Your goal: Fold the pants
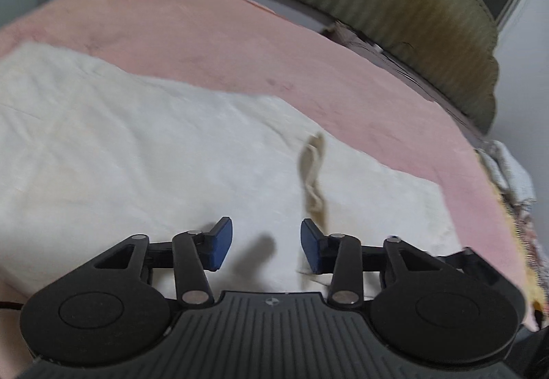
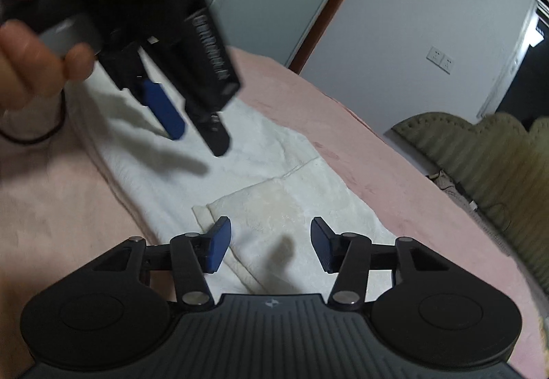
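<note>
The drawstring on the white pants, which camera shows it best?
The left wrist view: the tan drawstring trails across the white pants toward that gripper's right finger. In the right wrist view the pants show, but no drawstring is visible.

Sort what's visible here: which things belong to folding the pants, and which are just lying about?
Job:
- white fleecy pants
- left gripper
- right gripper

Lying about:
- pink plush bedspread
- olive ribbed scalloped headboard
- white wall socket
</note>
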`<state>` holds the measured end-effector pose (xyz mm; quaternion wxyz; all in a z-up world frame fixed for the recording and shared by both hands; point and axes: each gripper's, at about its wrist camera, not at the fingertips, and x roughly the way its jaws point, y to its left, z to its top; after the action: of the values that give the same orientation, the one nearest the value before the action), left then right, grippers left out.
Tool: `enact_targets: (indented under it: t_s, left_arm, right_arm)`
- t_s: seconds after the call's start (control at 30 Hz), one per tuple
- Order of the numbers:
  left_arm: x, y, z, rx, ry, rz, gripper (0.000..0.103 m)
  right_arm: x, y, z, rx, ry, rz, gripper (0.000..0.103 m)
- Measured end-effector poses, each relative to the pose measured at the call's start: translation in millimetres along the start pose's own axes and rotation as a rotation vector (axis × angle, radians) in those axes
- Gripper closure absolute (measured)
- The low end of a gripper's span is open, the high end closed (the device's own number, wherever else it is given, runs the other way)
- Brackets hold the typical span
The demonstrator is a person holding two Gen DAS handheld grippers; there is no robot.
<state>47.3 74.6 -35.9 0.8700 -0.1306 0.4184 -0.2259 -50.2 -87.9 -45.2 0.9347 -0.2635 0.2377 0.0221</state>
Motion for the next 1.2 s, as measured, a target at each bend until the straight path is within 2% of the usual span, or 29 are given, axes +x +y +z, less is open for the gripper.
enact_targets:
  t_s: [0.03, 0.2, 0.33, 0.37, 0.47, 0.53, 0.7, 0.77, 0.83, 0.9, 1.0, 1.03, 1.17, 1.2]
  left_arm:
    - [3, -2, 0, -0.014, 0.021, -0.027, 0.060]
    - [13, -7, -1, -0.079, 0.099, -0.152, 0.060]
    - [23, -16, -2, -0.079, 0.136, -0.156, 0.062]
    - [26, -20, -2, -0.069, 0.142, -0.146, 0.066]
    - [29, -29, -6, -0.017, 0.136, -0.075, 0.097]
    - [27, -31, -8, 0.010, 0.124, -0.064, 0.102]
    - [14, -34, -14, 0.050, 0.096, -0.083, 0.103]
    - [12, -29, -17, 0.046, 0.105, -0.085, 0.103]
    - [19, -24, -19, 0.033, 0.124, -0.074, 0.102]
    - [24, -18, -20, 0.008, 0.132, -0.085, 0.102]
    - [22, -17, -18, 0.009, 0.130, -0.091, 0.099]
    - [20, -17, -17, 0.018, 0.118, -0.083, 0.091]
    - [-15, -12, -16, 0.089, -0.045, 0.042, 0.087]
    - [-26, -7, -15, 0.098, -0.089, 0.081, 0.082]
  right_arm:
    - [0, 0, 1, -0.010, 0.006, 0.008, 0.054]
    - [1, 2, -5, -0.025, 0.005, 0.035, 0.055]
    - [3, -1, -5, 0.007, 0.001, 0.041, 0.055]
    - [4, -2, -5, 0.009, 0.000, 0.041, 0.055]
    - [5, -4, -7, 0.025, 0.000, 0.049, 0.054]
    - [4, -8, -7, 0.039, -0.001, 0.060, 0.054]
    - [-5, -33, -5, 0.188, -0.054, 0.150, 0.054]
    - [-4, -44, -6, 0.250, -0.065, 0.144, 0.054]
    - [5, -50, -8, 0.288, -0.033, 0.104, 0.054]
    - [20, -48, -13, 0.272, 0.048, 0.095, 0.053]
    - [20, -49, -14, 0.275, 0.036, 0.093, 0.053]
    - [18, -50, -13, 0.274, 0.023, 0.087, 0.053]
    - [7, -43, 4, 0.251, -0.078, 0.120, 0.053]
    - [6, -37, 10, 0.231, -0.103, 0.140, 0.053]
